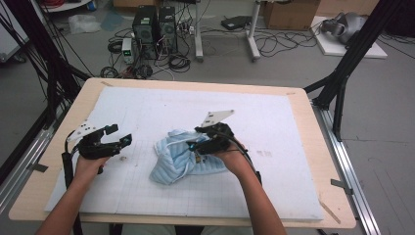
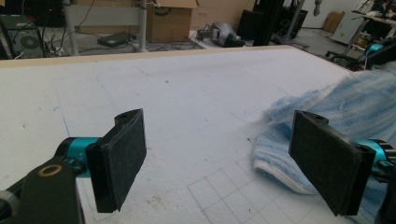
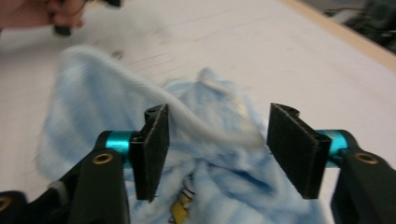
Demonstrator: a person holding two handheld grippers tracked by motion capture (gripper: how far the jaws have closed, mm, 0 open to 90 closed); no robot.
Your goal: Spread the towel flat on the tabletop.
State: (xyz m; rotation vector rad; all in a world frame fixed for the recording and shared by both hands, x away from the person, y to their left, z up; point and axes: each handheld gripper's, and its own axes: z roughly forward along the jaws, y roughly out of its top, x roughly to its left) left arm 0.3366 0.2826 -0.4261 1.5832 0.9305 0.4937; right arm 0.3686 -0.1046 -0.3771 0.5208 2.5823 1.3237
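Note:
A crumpled light-blue striped cloth [image 1: 172, 157] with a white hem lies on the white mat [image 1: 274, 122] in the middle of the table. My right gripper [image 1: 196, 142] hovers over the cloth's right part, held from the near side. In the right gripper view its jaws [image 3: 219, 144] stand open above the cloth [image 3: 93, 121]; the white hem [image 3: 196, 119] runs across the gap and neither pad presses on it. A small yellow label [image 3: 180, 210] peeks out below. My left gripper [image 1: 120, 134] sits left of the cloth, open and empty [image 2: 219, 163], with the cloth's edge [image 2: 327, 102] beside its right jaw.
The mat covers a wooden table [image 1: 320, 147] and carries a faint drawn grid [image 2: 233, 196]. A small speck [image 1: 123, 158] lies near the left hand. Computers, cables and boxes stand on the floor beyond the far edge [image 1: 151, 29]. Black frame posts flank the table.

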